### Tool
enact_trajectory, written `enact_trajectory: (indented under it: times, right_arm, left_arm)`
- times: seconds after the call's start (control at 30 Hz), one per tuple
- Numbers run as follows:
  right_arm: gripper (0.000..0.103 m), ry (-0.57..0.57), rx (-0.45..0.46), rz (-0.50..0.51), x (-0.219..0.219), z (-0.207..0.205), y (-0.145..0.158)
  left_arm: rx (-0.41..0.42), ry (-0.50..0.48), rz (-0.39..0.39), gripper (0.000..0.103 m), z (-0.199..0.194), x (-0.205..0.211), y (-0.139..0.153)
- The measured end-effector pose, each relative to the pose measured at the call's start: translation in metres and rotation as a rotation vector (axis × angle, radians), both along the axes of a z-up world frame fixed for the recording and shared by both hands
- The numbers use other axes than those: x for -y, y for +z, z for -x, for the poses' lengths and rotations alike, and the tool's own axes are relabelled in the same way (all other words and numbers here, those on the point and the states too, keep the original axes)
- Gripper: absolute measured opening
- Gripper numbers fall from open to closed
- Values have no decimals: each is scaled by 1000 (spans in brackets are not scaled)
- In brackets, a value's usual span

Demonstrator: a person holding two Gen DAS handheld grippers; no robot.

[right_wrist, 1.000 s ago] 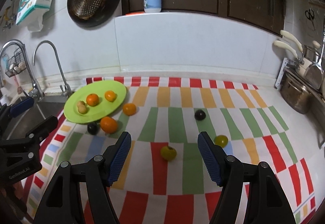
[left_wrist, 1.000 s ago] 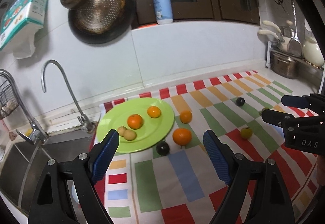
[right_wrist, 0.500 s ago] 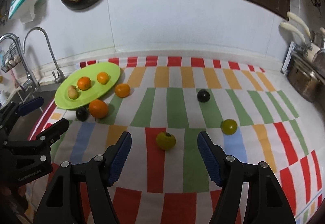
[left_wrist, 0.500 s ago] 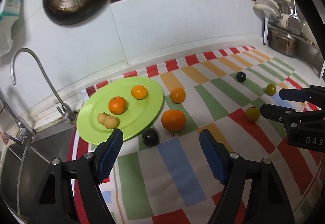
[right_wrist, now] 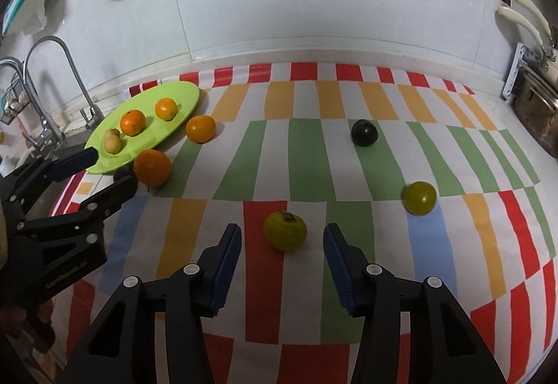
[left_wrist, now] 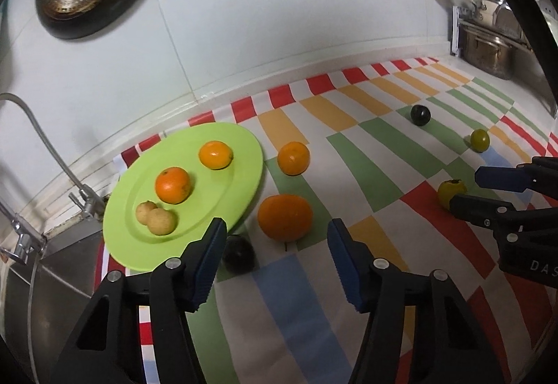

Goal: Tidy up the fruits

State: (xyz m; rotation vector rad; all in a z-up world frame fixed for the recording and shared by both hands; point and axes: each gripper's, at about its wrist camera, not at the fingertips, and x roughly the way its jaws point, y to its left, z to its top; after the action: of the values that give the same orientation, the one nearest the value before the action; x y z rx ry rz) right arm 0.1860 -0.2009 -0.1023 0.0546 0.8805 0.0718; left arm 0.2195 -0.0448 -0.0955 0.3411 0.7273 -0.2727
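Yellow-green fruit (right_wrist: 285, 231) between closing right hand-held gripper (right_wrist: 282, 253) pads.

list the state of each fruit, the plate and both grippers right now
plate: on the cloth, holds four fruits
two oranges: on the plate
two tan fruits: on the plate, touching
big orange: on the cloth, off the plate
small orange: on the cloth beside the plate
yellow fruit: on the cloth, upright
left gripper: closing, nothing gripped
right gripper: closing, yellow fruit just ahead, untouched
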Motion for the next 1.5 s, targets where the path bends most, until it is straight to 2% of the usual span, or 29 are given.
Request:
enact_trajectory:
  times: [0.2, 0.4, 0.57, 0.87, 1.0, 1.5]
  right_arm:
    - [44, -1, -19, -2, 2, -4, -5]
    - [42, 2, -35, -6, 1, -8, -10]
    - [32, 1, -52, -9, -1, -12, -14]
    - [31, 16, -25, -30, -3, -16, -7]
    - [31, 33, -6, -33, -6, -19, -1]
    - [31, 114, 80, -43, -21, -17, 28]
  left_arm:
    - [-11, -7, -32, 52, -9, 5, -9]
    - [-49, -12, -26, 47, -20, 9, -17]
    - [-67, -8, -17, 42, -26, 10, -20]
    - [-54, -14, -27, 41, -29, 12, -20]
    - [-66, -14, 2, 40, -30, 9, -21]
    - [-7, 30, 93, 39, -4, -10, 18]
